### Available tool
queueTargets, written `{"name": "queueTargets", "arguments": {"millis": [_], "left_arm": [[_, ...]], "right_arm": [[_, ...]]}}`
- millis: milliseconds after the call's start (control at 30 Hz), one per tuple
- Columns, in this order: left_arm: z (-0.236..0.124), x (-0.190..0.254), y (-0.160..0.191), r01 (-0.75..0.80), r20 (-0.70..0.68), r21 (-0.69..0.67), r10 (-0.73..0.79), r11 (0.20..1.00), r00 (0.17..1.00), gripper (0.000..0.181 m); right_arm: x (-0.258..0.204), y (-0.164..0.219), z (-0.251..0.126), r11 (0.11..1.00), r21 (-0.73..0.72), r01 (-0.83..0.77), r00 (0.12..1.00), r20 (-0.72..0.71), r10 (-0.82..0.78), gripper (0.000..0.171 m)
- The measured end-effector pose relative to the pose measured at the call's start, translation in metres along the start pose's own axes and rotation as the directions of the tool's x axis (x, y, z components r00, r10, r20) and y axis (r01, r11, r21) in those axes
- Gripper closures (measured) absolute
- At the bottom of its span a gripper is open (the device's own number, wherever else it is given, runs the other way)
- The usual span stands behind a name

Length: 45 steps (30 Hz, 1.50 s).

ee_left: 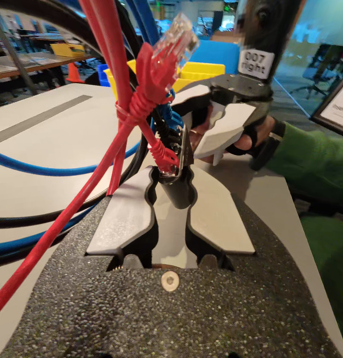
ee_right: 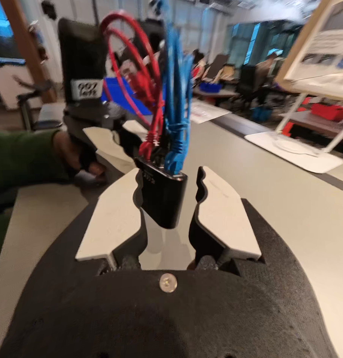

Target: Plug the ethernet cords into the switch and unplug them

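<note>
While the left gripper clamps one end of the small black switch between its grey fingers, the left wrist view shows the switch lifted above the pale table, its port face turned up and away. A red cord is plugged into the nearest port, with a black cord and a blue cord seated farther along. A second red plug with a clear tip hangs loose above, tied into the red bundle. Cables crowd the left side; the table's right edge lies close by, beside a green sleeve. The right gripper stands just behind the switch, jaws spread, wearing a white label with writing on it.

From the right wrist view, which is motion-blurred, the right gripper is open and holds nothing: its left finger lies against or just beside the switch, its right finger clearly apart. Red cords and blue cords rise from the switch. Open tabletop stretches to the right. The left gripper beyond also carries a white label.
</note>
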<state>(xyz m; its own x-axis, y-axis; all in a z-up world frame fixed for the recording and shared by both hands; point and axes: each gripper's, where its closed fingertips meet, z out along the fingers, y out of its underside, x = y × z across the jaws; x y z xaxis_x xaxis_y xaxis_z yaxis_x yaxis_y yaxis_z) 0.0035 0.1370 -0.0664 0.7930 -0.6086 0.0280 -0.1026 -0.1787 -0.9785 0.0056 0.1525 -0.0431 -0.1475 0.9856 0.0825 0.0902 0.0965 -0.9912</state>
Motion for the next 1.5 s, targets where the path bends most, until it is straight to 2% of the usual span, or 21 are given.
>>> {"name": "queueTargets", "arguments": {"millis": [100, 233, 333, 433, 533, 600, 667, 733, 800, 900, 1000, 1067, 1133, 1300, 1400, 1500], "left_arm": [[0.001, 0.010, 0.008, -0.075, -0.057, -0.053, 0.072, 0.996, 0.996, 0.152], [-0.001, 0.014, 0.011, -0.085, -0.087, -0.068, 0.079, 0.994, 0.993, 0.151], [-0.002, 0.013, 0.004, 0.005, -0.096, -0.025, -0.007, 1.000, 0.995, 0.140], [-0.008, 0.015, -0.006, 0.162, -0.142, 0.034, -0.156, 0.986, 0.978, 0.120], [-0.016, 0.013, -0.012, 0.291, -0.150, 0.078, -0.277, 0.954, 0.949, 0.119], [-0.024, 0.011, -0.022, 0.414, -0.170, 0.157, -0.388, 0.897, 0.906, 0.119], [-0.037, 0.008, -0.037, 0.538, -0.232, 0.293, -0.488, 0.790, 0.842, 0.119], [-0.052, 0.003, -0.053, 0.636, -0.319, 0.428, -0.551, 0.642, 0.771, 0.119], [-0.065, 0.000, -0.064, 0.684, -0.393, 0.515, -0.566, 0.517, 0.724, 0.119], [-0.072, 0.000, -0.070, 0.675, -0.412, 0.584, -0.552, 0.450, 0.725, 0.121], [-0.073, 0.004, -0.071, 0.664, -0.419, 0.614, -0.537, 0.427, 0.732, 0.129], [-0.076, 0.010, -0.075, 0.649, -0.433, 0.622, -0.499, 0.438, 0.751, 0.136], [-0.075, 0.013, -0.074, 0.602, -0.384, 0.638, -0.479, 0.480, 0.789, 0.149], [-0.077, 0.015, -0.073, 0.512, -0.291, 0.673, -0.445, 0.534, 0.847, 0.153], [-0.082, 0.011, -0.070, 0.399, -0.151, 0.675, -0.413, 0.621, 0.898, 0.154], [-0.089, 0.011, -0.068, 0.284, -0.034, 0.642, -0.344, 0.712, 0.938, 0.153]], "right_arm": [[-0.019, 0.012, 0.003, 0.997, -0.072, 0.024, 0.991, 0.130, -0.014, 0.130], [-0.025, 0.015, 0.002, 0.994, -0.105, 0.019, 0.986, 0.164, -0.001, 0.140], [-0.029, 0.003, 0.001, 0.999, -0.048, 0.017, 0.989, 0.148, -0.009, 0.152], [-0.024, -0.001, 0.005, 1.000, -0.025, 0.007, 0.997, 0.083, -0.005, 0.153], [-0.022, -0.011, 0.008, 0.999, 0.030, -0.030, 0.998, 0.053, 0.029, 0.153], [-0.022, -0.024, 0.008, 0.990, 0.107, -0.088, 0.995, 0.057, 0.082, 0.153], [-0.021, -0.040, 0.008, 0.961, 0.213, -0.176, 0.984, 0.067, 0.165, 0.153], [-0.019, -0.057, 0.009, 0.893, 0.339, -0.296, 0.955, 0.099, 0.279, 0.153], [-0.021, -0.071, 0.011, 0.789, 0.446, -0.422, 0.906, 0.175, 0.385, 0.153], [-0.028, -0.082, 0.015, 0.666, 0.529, -0.525, 0.849, 0.267, 0.457, 0.152], [-0.042, -0.083, 0.022, 0.655, 0.534, -0.534, 0.843, 0.286, 0.455, 0.152], [-0.051, -0.081, 0.025, 0.688, 0.525, -0.502, 0.864, 0.262, 0.430, 0.152], [-0.056, -0.079, 0.027, 0.712, 0.516, -0.476, 0.879, 0.244, 0.411, 0.152], [-0.059, -0.076, 0.029, 0.732, 0.502, -0.460, 0.887, 0.220, 0.407, 0.149], [-0.061, -0.064, 0.037, 0.796, 0.434, -0.423, 0.905, 0.160, 0.394, 0.139], [-0.071, -0.048, 0.044, 0.891, 0.317, -0.325, 0.946, 0.089, 0.313, 0.127]]}}
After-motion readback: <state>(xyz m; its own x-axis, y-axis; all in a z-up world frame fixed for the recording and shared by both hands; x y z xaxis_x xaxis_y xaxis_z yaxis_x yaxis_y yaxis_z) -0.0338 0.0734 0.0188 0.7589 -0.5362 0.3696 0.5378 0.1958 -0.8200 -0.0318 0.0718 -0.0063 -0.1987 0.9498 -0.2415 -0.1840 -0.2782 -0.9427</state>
